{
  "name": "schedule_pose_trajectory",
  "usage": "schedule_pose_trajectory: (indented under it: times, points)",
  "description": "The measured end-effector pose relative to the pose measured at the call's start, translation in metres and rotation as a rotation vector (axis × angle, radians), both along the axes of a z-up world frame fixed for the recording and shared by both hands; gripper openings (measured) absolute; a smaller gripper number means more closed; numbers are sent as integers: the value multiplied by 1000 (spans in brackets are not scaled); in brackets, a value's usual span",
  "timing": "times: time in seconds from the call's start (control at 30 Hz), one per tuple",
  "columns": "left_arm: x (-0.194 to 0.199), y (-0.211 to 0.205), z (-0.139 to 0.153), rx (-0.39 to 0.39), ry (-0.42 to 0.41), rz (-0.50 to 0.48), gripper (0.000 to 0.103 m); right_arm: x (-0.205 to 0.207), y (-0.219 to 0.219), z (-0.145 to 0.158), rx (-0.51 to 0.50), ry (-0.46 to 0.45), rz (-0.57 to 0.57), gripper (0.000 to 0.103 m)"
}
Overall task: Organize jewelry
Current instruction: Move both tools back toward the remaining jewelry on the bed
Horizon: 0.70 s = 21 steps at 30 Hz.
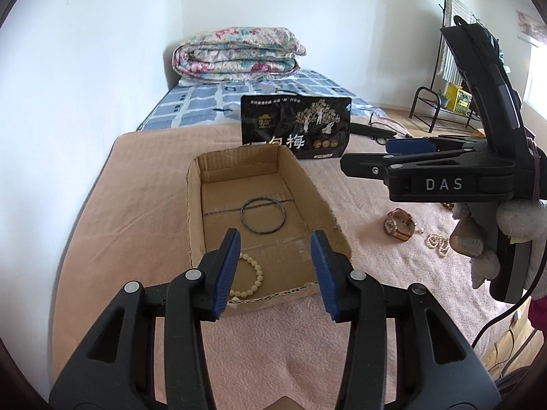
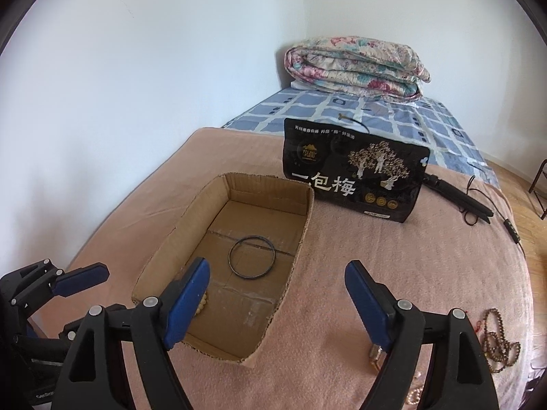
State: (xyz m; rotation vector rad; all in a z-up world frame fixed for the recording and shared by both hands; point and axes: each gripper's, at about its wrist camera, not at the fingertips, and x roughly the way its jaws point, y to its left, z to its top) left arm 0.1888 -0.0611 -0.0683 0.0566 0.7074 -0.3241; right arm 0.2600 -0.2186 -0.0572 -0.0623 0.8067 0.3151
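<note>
Cardboard, brown and open-topped: the shallow box lies on the pink blanket covering the bed, its long axis running away from both cameras toward the wall. Inside, a cream bead bracelet rests at the near end and a thin dark round bangle lies flat mid-floor. The left claw stands released and empty just above the near rim, the bracelet beside its left finger. The right claw gapes wide, empty. Beyond stand a black printed pouch, blue checked sheet, and folded floral quilt against white walls.
</note>
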Motion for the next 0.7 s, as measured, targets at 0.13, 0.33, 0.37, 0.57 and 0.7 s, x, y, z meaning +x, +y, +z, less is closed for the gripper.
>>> schedule_pose_trajectory:
  times: [0.13, 0.33, 0.37, 0.57, 0.7]
  points:
    - [-7, -5, 7, 0, -10, -11, 43, -13, -11, 11, -6, -25, -13, 86]
    - [-16, -15, 15, 1, -23, -26, 43, -33, -36, 22, -5, -52, -48, 88]
    - [-17, -18, 16, 4, -26, -30, 43, -36, -41, 23, -6, -55, -54, 88]
    - [-29, -38, 24, 40, -59, -56, 60, -57, -72, 28, -27, -71, -99, 91]
    - [-37, -51, 29, 54, -86, -73, 64, -69, -94, 29, -46, -78, -132, 95]
